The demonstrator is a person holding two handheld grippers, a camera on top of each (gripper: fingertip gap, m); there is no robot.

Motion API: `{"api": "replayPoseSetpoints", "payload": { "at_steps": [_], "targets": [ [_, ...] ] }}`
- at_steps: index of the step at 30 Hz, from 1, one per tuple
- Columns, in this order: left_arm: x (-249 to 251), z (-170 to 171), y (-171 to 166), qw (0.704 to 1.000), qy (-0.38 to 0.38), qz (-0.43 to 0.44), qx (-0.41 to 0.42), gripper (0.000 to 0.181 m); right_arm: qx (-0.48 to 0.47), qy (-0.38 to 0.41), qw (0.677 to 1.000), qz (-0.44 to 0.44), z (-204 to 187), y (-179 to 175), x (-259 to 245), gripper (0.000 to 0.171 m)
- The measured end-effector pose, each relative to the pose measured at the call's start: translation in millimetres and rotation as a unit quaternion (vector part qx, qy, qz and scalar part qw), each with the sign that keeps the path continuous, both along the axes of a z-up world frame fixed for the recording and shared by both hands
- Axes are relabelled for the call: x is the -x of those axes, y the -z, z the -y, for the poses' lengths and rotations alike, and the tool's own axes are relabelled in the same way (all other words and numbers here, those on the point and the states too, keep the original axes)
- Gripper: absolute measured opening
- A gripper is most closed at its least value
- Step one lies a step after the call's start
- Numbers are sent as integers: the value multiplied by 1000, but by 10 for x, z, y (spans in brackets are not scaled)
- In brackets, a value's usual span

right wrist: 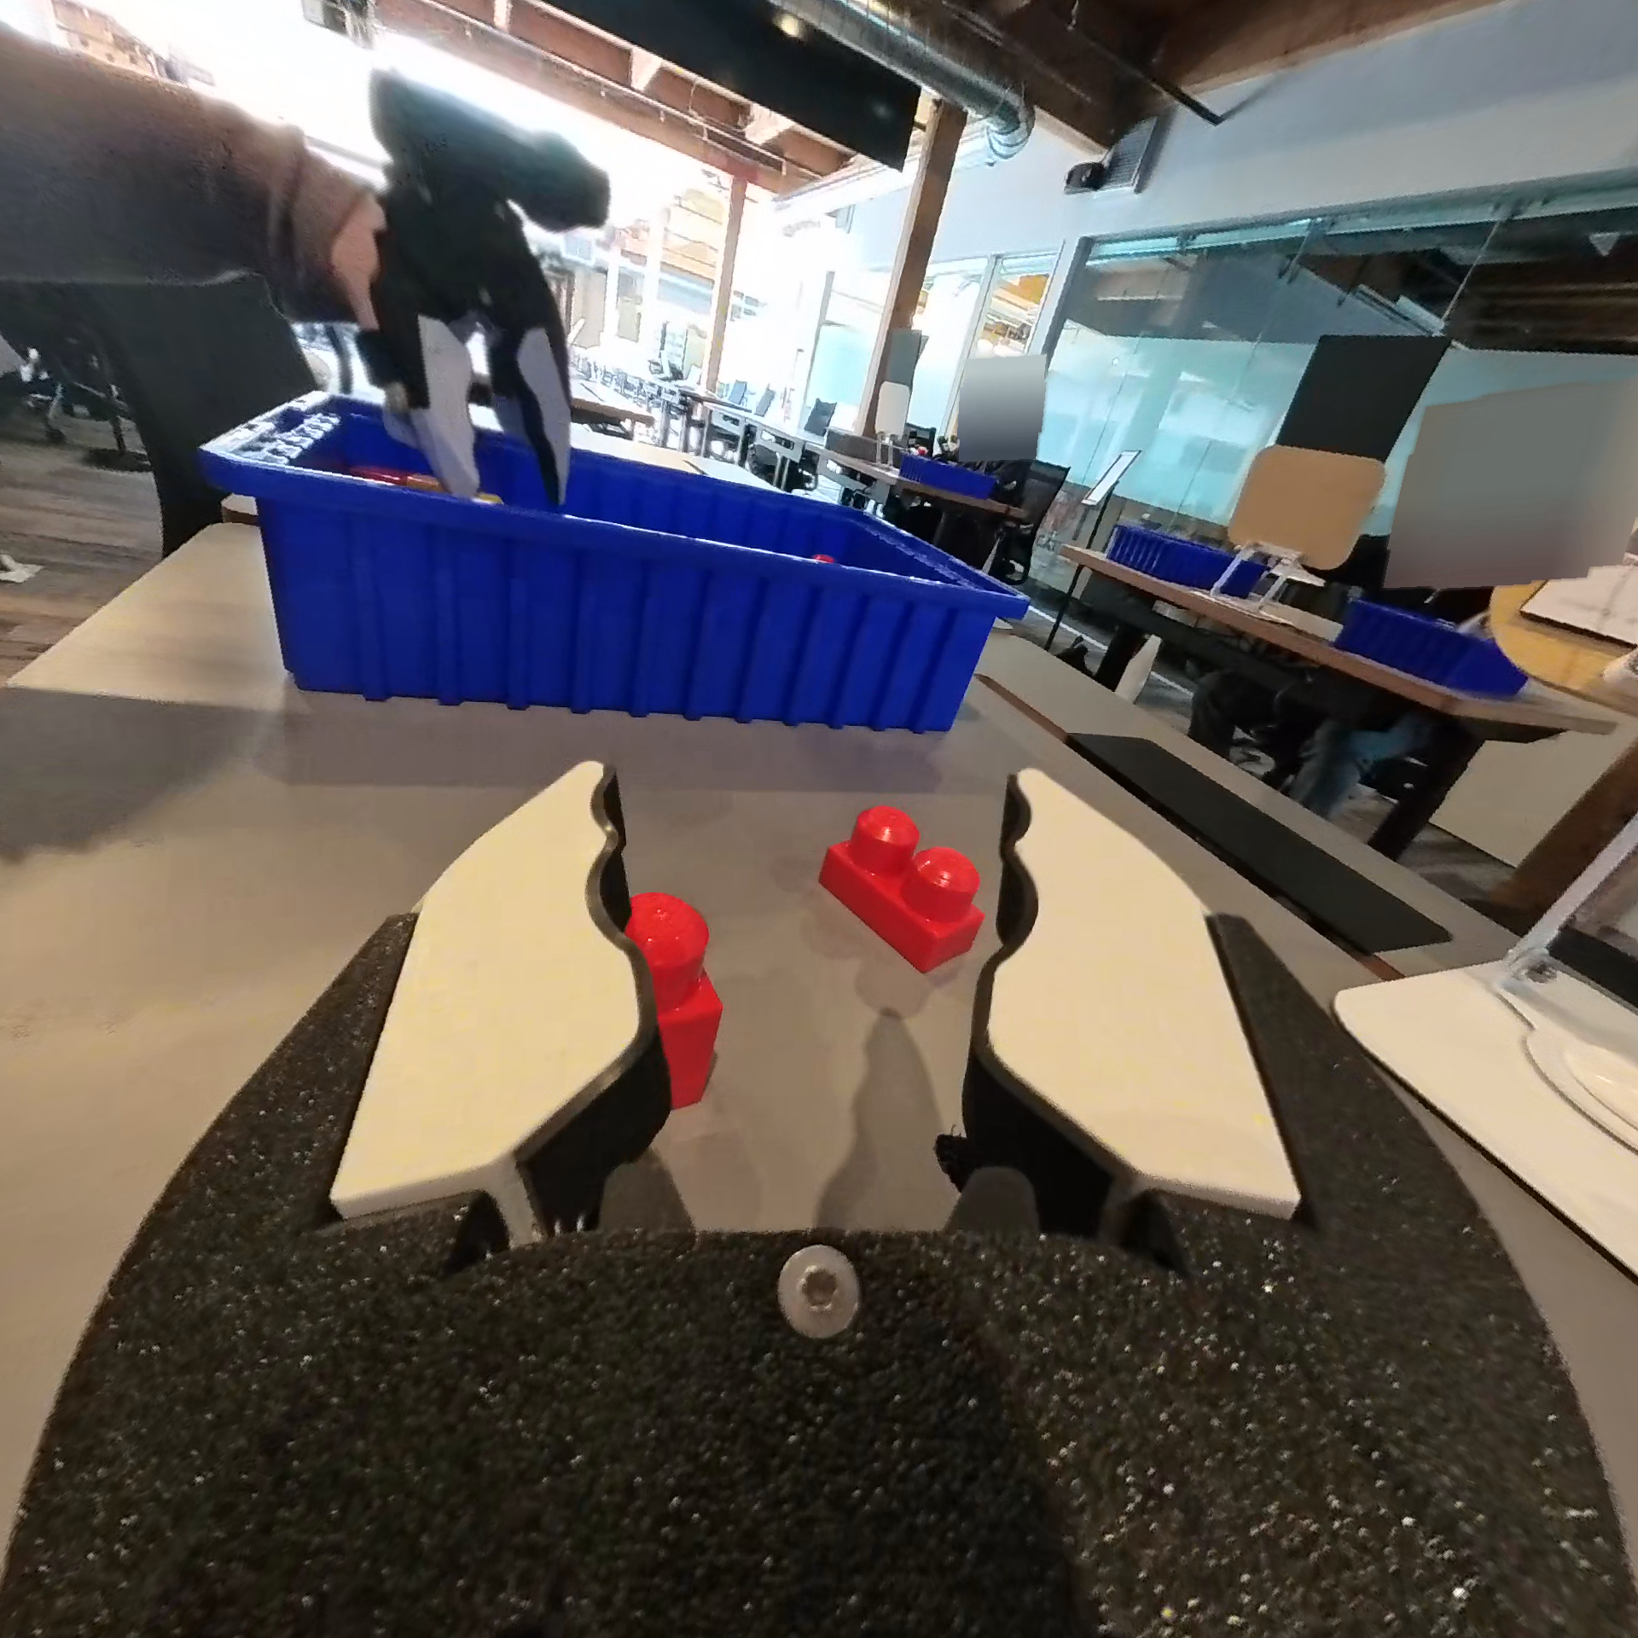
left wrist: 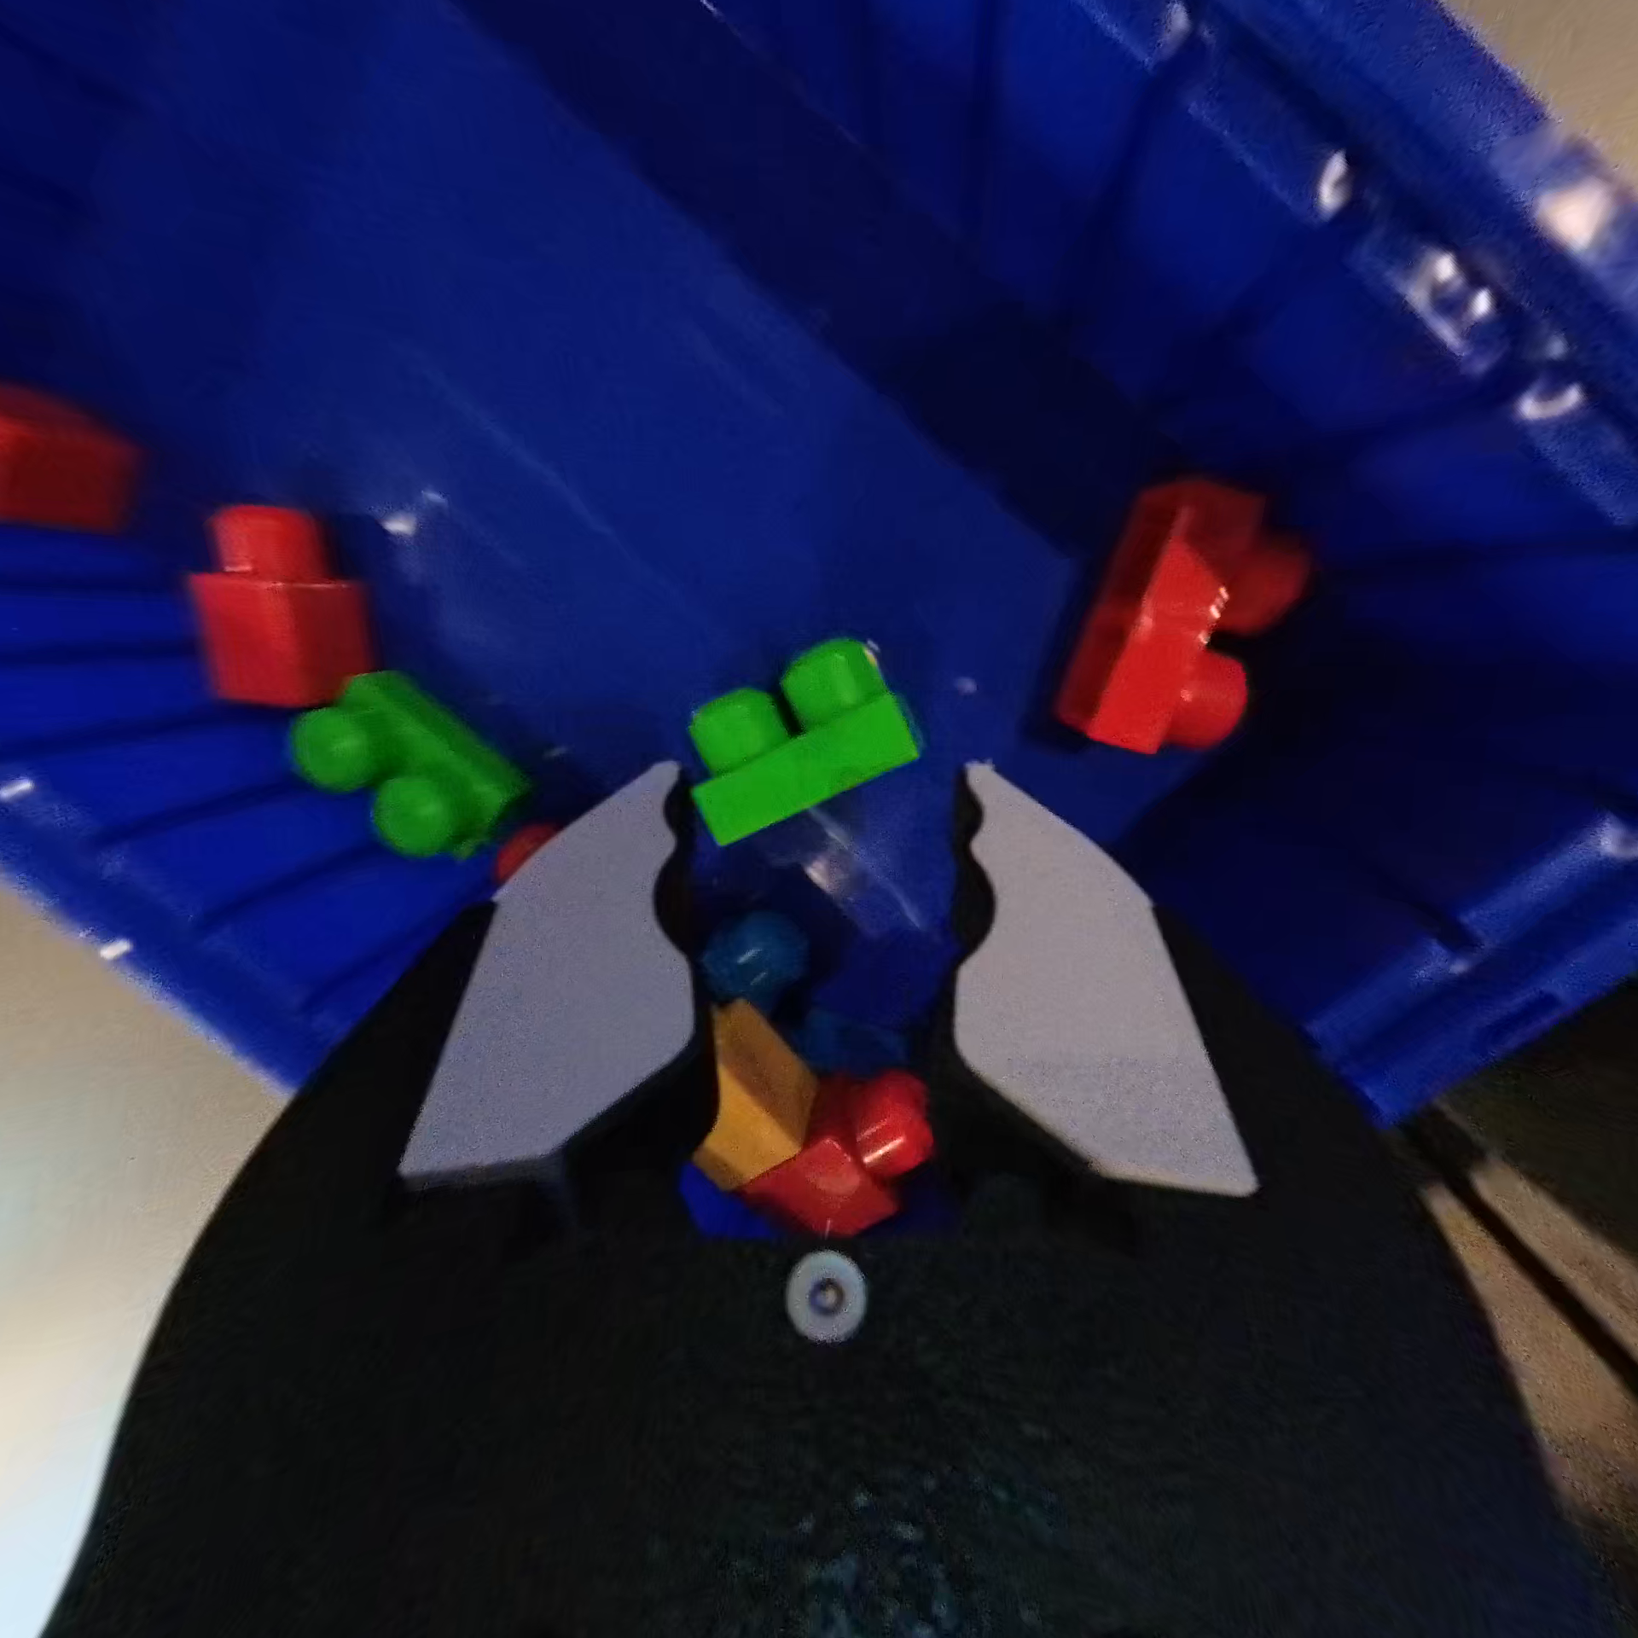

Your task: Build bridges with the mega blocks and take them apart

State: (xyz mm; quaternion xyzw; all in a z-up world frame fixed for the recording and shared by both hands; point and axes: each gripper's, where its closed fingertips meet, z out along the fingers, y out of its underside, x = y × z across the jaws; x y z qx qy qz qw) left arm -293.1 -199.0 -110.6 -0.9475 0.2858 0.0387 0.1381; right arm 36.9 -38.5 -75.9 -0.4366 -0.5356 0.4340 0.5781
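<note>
My left gripper (left wrist: 820, 780) is open and points down into the blue bin (left wrist: 620, 399), just short of a green two-stud block (left wrist: 802, 762). Another green block (left wrist: 408, 762), red blocks (left wrist: 279, 607) (left wrist: 1161, 620) and a yellow, red and blue cluster (left wrist: 798, 1126) lie on the bin floor. In the right wrist view my right gripper (right wrist: 811, 789) is open and low over the grey table (right wrist: 222, 886). A red one-stud block (right wrist: 678, 984) stands by its left finger and a red two-stud block (right wrist: 904, 886) lies between the fingertips. The left gripper (right wrist: 510, 483) shows reaching into the blue bin (right wrist: 620, 612).
A person's sleeve (right wrist: 151, 195) holds the left gripper. A black strip (right wrist: 1241, 824) lies on the table to the right, and a white tray (right wrist: 1462, 1072) sits at the right edge. Other tables with blue bins (right wrist: 1427, 656) stand behind. Some 40 centimeters of space lies between my two pairs of fingers.
</note>
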Motion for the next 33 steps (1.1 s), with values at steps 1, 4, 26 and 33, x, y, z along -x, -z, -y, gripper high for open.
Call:
{"api": "replayPoseSetpoints", "payload": {
  "at_steps": [1,4,26,33],
  "targets": [
    [57,15,66,1000,10,-18,23,55,2,-2,1000,2,4,7,2,81],
    [240,-133,114,999,1,-44,19,64,4,-5,1000,5,12,15,10,79],
    [1366,-1270,593,972,17,-193,135,58,12,-17,1000,15,6,51,46,76],
    [969,-1528,198,985,14,-174,2,38,15,-8,1000,10,-28,41,31,74]
  ]
}}
